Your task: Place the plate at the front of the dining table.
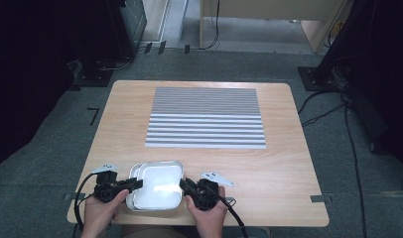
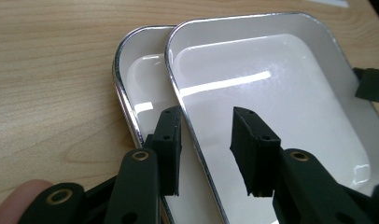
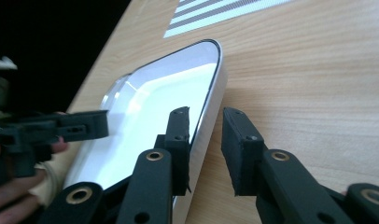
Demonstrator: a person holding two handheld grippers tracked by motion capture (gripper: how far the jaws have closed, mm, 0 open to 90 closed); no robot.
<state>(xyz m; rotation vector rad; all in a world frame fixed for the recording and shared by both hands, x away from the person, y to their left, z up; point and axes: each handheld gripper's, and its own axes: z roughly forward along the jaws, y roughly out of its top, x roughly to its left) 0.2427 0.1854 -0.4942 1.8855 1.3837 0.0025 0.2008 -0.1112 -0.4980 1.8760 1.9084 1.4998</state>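
Two hands are seen entering from the bottom edge of the high view, each holding a black two-jaw gripper pointed inward at a pair of stacked white trays. The left gripper [image 1: 135,184] is held at lower left of centre, against the left side of the trays; the right gripper [image 1: 183,184] is held at lower centre, against their right side. The upper tray [image 1: 161,188] sits nested in the lower tray [image 1: 134,171], shifted slightly right, near the front edge of the wooden table [image 1: 284,163].

In the left gripper view, the jaws of the left gripper [image 2: 208,151] are seen apart, straddling the chrome rim of the upper tray [image 2: 271,107]: one jaw is placed over the lower tray [image 2: 141,88], the other inside the upper one. No pressing on the rim can be made out. A fingertip is seen at lower left.

In the right gripper view, the right gripper [image 3: 206,149] is likewise seen with jaws apart astride the tray wall, one jaw inside the upper tray [image 3: 145,116], the other outside over bare wood. The left gripper [image 3: 61,128] is visible at centre left.

A striped mat [image 1: 205,117] is laid in the upper middle of the table, well apart from the trays. Bare wood is left open to the right and left of the trays.
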